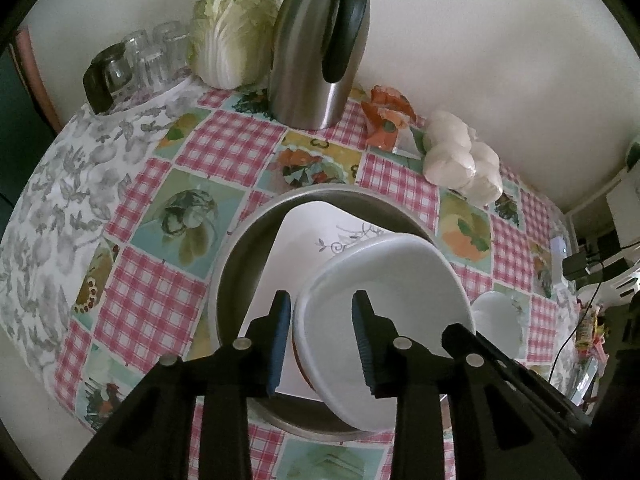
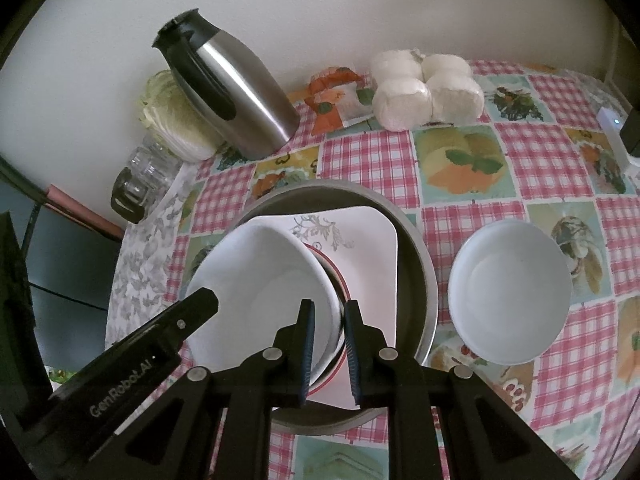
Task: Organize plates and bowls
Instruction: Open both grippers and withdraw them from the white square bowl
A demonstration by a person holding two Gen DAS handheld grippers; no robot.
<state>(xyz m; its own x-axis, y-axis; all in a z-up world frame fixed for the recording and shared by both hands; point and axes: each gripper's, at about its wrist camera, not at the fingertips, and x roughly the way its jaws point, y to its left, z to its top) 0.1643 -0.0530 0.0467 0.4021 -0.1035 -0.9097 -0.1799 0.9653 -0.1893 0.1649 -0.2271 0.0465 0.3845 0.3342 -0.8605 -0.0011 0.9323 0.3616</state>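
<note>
**Two-point hold on tilted bowl inside metal basin**

Right gripper [image 2: 329, 350]: narrowed onto the near rim of the white bowl [image 2: 260, 276], one blue pad inside the wall, the other outside; contact on both pads probable but not fully resolvable at the rim. Left gripper [image 1: 322, 344]: straddles the opposite rim of the same bowl [image 1: 384, 304], one pad outside the wall, one over the interior; gap moderate, with daylight visible beside the outer pad, so grip state cannot be told from these views.

Bowl position: tilted, leaning within the metal basin [image 2: 416, 264], resting over a red-rimmed dish [image 2: 340, 280] and a square patterned plate [image 2: 368, 240]; opposing rim holds likely chosen to control tilt and prevent sliding against the dishes beneath.

Second white bowl [image 2: 508, 292]: upright on the checked tablecloth [image 2: 452, 160], just beside the basin; probable nesting partner.

Further out, along the wall: steel thermos jug [image 2: 236, 92], cabbage [image 1: 236, 28], glass jars [image 1: 152, 56], wrapped white buns [image 2: 424, 88], printed napkins [image 2: 332, 96]; none obstructing the work zone.

Risk: rim slip on glazed surface if one side loosens first.
</note>
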